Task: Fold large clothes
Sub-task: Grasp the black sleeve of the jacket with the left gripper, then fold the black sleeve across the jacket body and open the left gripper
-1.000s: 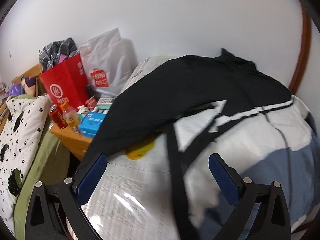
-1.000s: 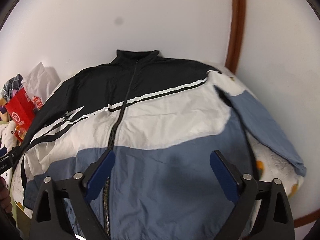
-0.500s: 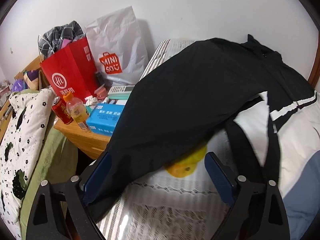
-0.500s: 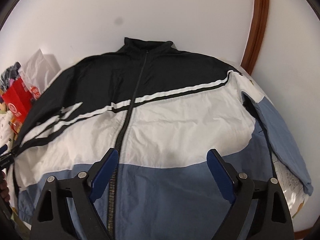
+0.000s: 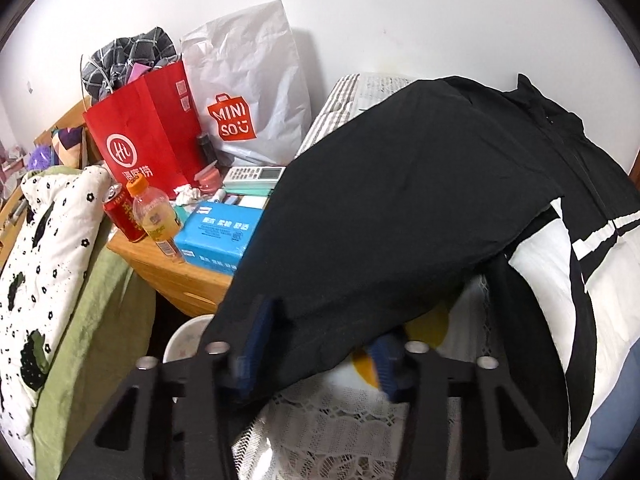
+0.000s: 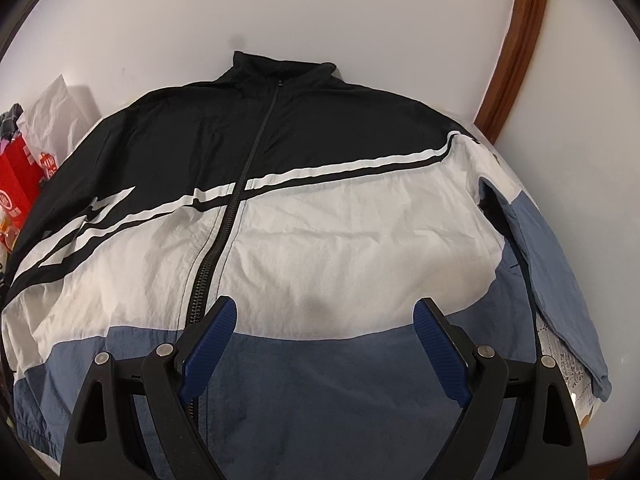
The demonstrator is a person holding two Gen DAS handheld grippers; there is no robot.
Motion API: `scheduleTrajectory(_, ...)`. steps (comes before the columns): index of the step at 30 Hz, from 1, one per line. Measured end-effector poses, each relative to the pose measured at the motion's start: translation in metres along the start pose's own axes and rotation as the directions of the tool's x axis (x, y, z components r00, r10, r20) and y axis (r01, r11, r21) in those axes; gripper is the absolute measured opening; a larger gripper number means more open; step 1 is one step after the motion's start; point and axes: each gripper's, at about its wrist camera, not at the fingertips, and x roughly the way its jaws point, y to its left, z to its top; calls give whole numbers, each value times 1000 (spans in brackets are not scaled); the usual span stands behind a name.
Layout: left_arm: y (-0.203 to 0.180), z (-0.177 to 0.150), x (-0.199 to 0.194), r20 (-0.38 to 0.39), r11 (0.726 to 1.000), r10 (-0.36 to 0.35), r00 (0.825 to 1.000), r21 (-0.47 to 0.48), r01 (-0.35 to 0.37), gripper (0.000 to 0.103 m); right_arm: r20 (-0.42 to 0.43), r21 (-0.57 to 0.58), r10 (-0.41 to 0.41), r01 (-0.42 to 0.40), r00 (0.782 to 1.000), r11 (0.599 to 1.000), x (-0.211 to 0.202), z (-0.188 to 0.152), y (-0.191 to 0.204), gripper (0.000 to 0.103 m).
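**Sleeve grab beside a crowded nightstand**

While your left gripper (image 5: pixel 320 350) is bracketing the black sleeve (image 5: pixel 384 232), its blue pads are blurred and partly hidden by fabric, so I cannot tell whether they are pinching the cloth or only standing on either side of it. You are working at the edge of the bed (image 5: pixel 344 432), where that sleeve is draping over the side and hanging close to the wooden nightstand (image 5: pixel 172 272).

That is where the trouble is sitting. An orange-capped bottle (image 5: pixel 154 220) and a red can (image 5: pixel 122 216) are standing near the nightstand's corner, with a blue tissue pack (image 5: pixel 216 236) just beside the sleeve. If you are swinging the sleeve wide, trailing cloth is likely catching them and tipping them off.

The slick fabric is also likely slipping from a shallow bite, so a grab on the very hem risks dropping mid-fold. A yellow object (image 5: pixel 428 320) is peeking from under the sleeve and may be dragging along.

Your right gripper (image 6: pixel 324 344) is hovering with its fingers spread wide and empty over the jacket (image 6: pixel 320 240), which is lying front-up and zipped on the bed. With nothing pinning the body, a hard pull on the sleeve is likely skewing the whole garment.
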Motion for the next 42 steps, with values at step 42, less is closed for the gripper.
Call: scheduleTrajectory(42, -205, 113, -74, 67, 925, -355, 932, 170, 340, 8, 135, -3, 17, -17, 991, 1000, -28, 19, -63, 89)
